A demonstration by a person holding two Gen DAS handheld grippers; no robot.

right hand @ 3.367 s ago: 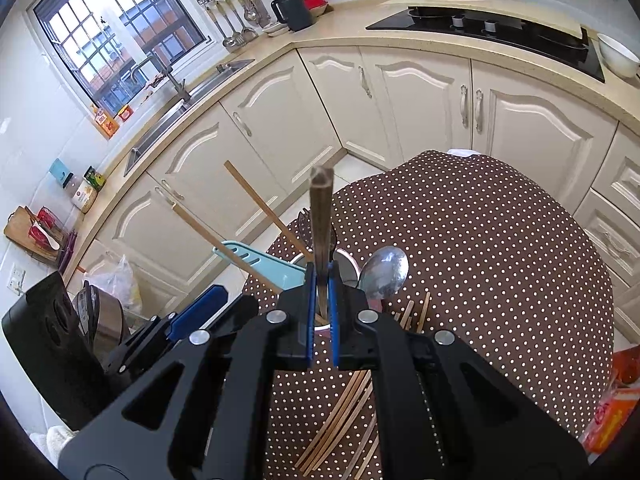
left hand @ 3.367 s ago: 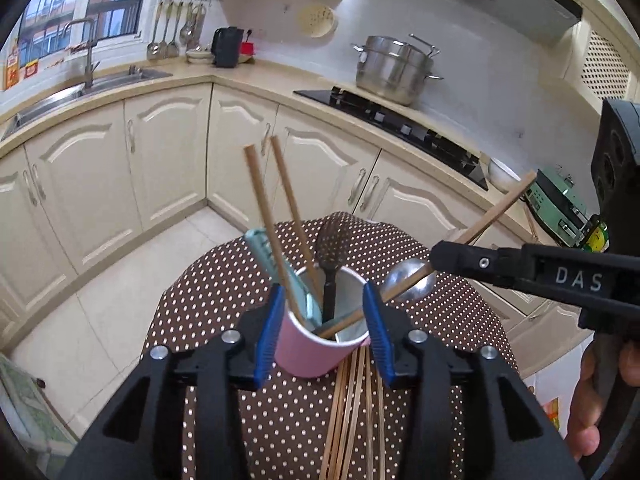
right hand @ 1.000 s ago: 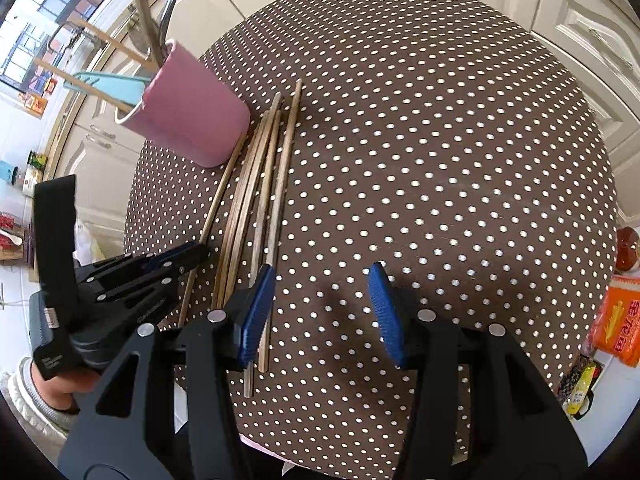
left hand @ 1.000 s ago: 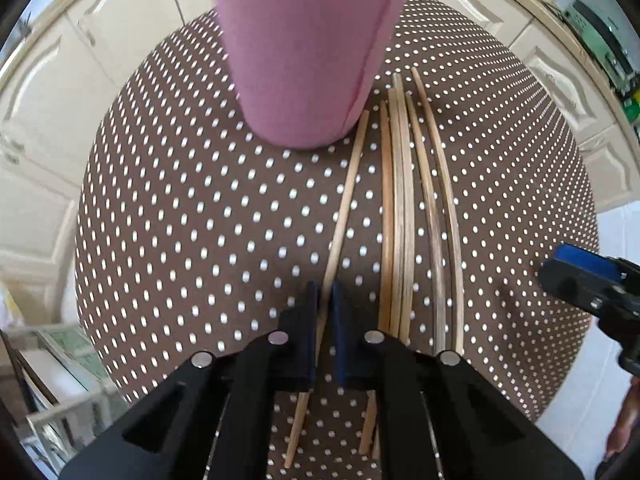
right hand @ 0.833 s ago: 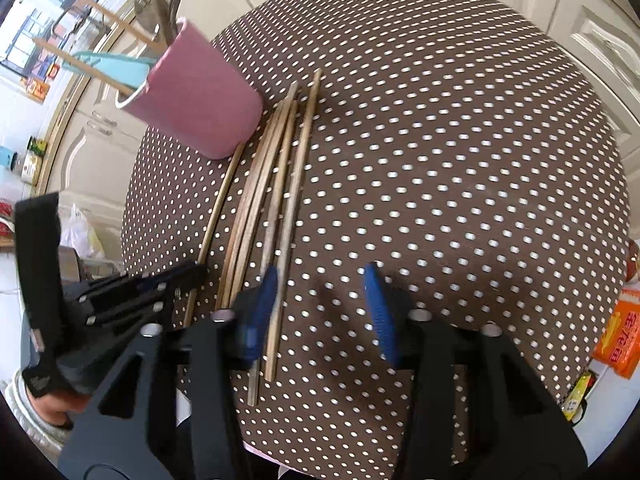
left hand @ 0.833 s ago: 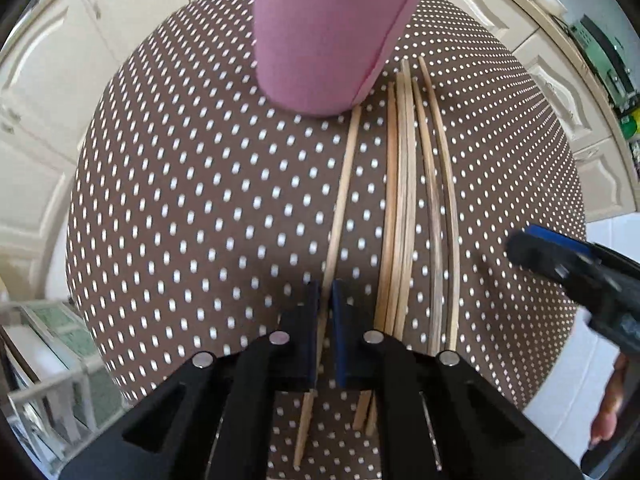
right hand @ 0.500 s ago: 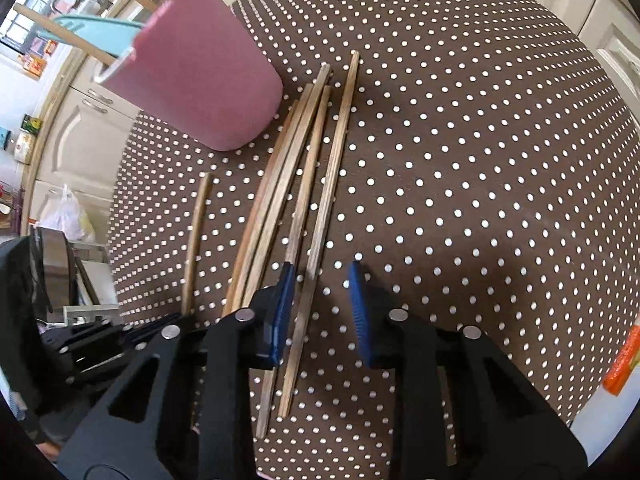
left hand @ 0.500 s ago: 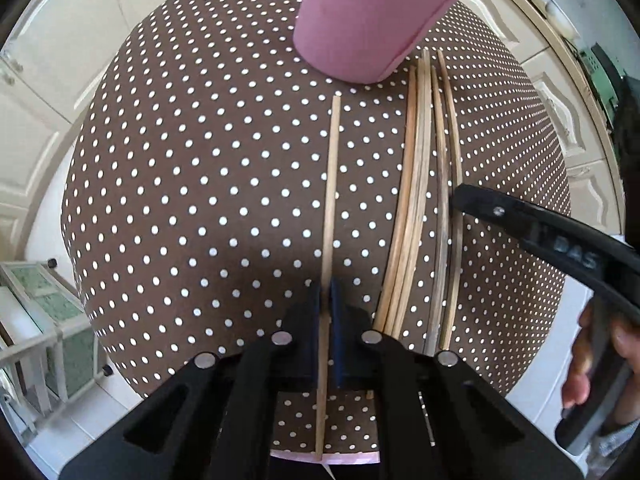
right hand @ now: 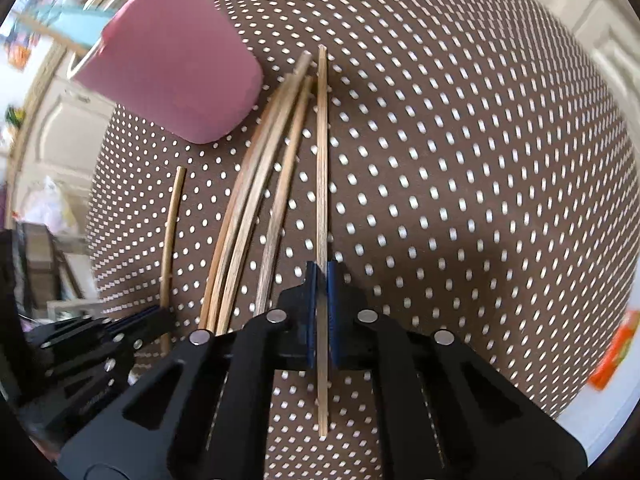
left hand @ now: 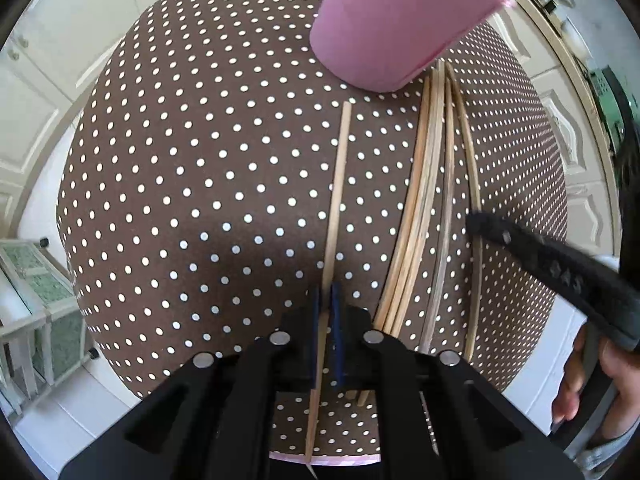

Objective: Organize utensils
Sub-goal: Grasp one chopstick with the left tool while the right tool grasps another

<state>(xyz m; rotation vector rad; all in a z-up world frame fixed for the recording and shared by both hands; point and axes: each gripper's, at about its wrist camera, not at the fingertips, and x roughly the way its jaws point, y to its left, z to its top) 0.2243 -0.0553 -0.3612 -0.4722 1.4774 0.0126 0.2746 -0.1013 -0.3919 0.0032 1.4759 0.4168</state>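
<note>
The pink cup (right hand: pixel 172 76) on the brown polka-dot tabletop (right hand: pixel 460 160) holds utensils, blurred. Beside it lie thin pale wooden chopsticks (right hand: pixel 248 200). The left gripper (left hand: pixel 326 300) has its fingers clamped on one separate chopstick (left hand: pixel 338 184). The right gripper (right hand: pixel 321 280), fingers just closed, pinches the outermost chopstick (right hand: pixel 322 152).

black gripper (right hand: pixel 321 280) frames – blue pads, silver screws
</note>
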